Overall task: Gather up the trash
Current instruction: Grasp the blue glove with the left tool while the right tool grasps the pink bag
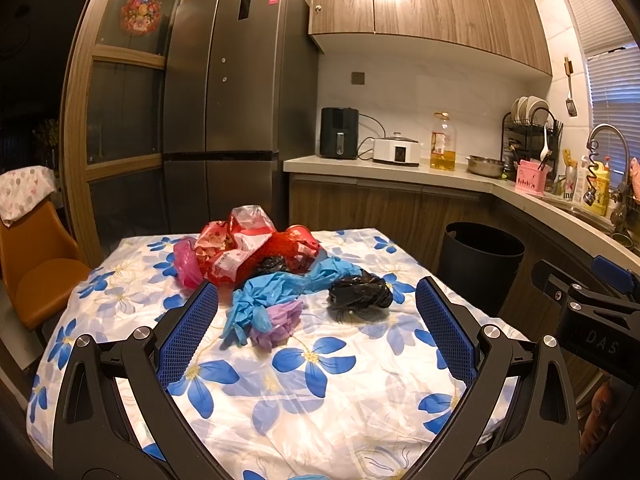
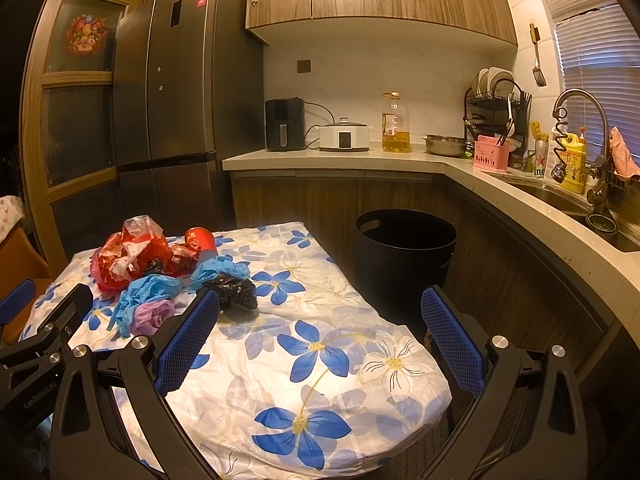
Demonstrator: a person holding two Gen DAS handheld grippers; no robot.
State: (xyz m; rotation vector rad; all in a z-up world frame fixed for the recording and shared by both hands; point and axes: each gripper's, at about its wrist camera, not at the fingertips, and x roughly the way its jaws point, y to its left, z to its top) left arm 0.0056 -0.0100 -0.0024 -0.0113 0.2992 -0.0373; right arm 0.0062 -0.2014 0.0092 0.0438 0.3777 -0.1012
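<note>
Left gripper (image 1: pixel 317 308): jaws spread wide, nothing between the blue pads, held above the near half of the table's floral tablecloth (image 1: pixel 340 400). Trash heap lies just ahead of it, toward the table's far end: red plastic bags (image 1: pixel 248 244) at the back, a pink bag (image 1: pixel 186 264) touching their left side, blue plastic bags (image 1: pixel 276 288) in front, a purple bag (image 1: pixel 282 322) nearest the pads, a black bag (image 1: pixel 360 294) to the right, apart from the purple one.

Right gripper (image 2: pixel 320 316): also wide open and empty, over the table's right near corner. The heap sits ahead and to its left; black bag (image 2: pixel 236 294) nearest its left pad.

Black trash bin (image 2: pixel 404 248) stands on the floor beyond the table's right edge, against the lower cabinets.
</note>
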